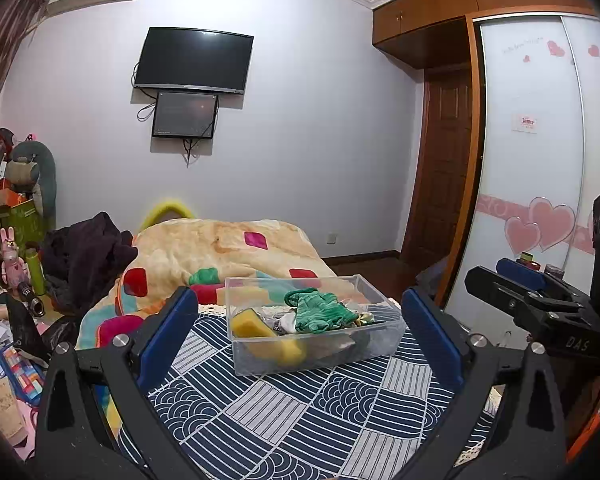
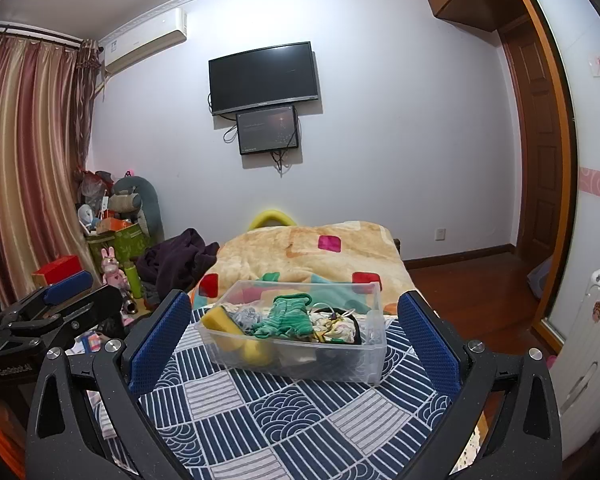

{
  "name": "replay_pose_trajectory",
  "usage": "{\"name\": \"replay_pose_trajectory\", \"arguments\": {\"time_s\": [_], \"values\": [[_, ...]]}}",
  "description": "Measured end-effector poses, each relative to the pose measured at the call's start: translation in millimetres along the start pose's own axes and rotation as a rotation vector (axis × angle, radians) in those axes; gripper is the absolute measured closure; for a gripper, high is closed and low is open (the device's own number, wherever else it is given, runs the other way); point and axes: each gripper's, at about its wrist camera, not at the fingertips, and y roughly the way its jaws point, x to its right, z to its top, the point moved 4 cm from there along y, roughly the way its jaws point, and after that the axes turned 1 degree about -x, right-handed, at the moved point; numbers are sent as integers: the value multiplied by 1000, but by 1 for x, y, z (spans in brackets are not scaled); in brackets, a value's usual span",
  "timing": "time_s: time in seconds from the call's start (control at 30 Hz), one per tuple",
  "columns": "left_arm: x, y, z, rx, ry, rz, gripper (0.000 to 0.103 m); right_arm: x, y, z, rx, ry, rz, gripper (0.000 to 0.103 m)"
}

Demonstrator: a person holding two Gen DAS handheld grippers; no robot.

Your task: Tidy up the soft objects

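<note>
A clear plastic bin (image 1: pixel 260 362) stands on the blue-and-white patterned cloth (image 1: pixel 300 412). It holds a green knitted cloth (image 1: pixel 320 312), a yellow sponge (image 1: pixel 250 326) and other small soft items. It also shows in the right wrist view (image 2: pixel 374 360), with the green cloth (image 2: pixel 288 320) and the sponge (image 2: pixel 222 320). My left gripper (image 1: pixel 300 332) is open and empty, held in front of the bin. My right gripper (image 2: pixel 296 332) is open and empty too, in front of the bin. Each gripper shows in the other's view, the right one (image 1: pixel 516 276) and the left one (image 2: pixel 66 284).
Behind the bin lies a beige blanket (image 1: pixel 204 248) with coloured patches and a dark garment (image 1: pixel 88 256). Clutter and toys (image 1: pixel 16 264) fill the left side. A wardrobe with sliding doors (image 1: pixel 532 160) stands right. A white suitcase (image 2: pixel 592 340) is at right.
</note>
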Motion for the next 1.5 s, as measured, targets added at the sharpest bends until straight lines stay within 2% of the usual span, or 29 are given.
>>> {"name": "replay_pose_trajectory", "arguments": {"time_s": [1.03, 1.5], "values": [[0, 1, 2, -3, -4, -22, 0, -5, 0, 0, -3, 11, 0, 0], [-12, 5, 0, -10, -59, -10, 0, -7, 1, -2, -6, 7, 3, 0]]}}
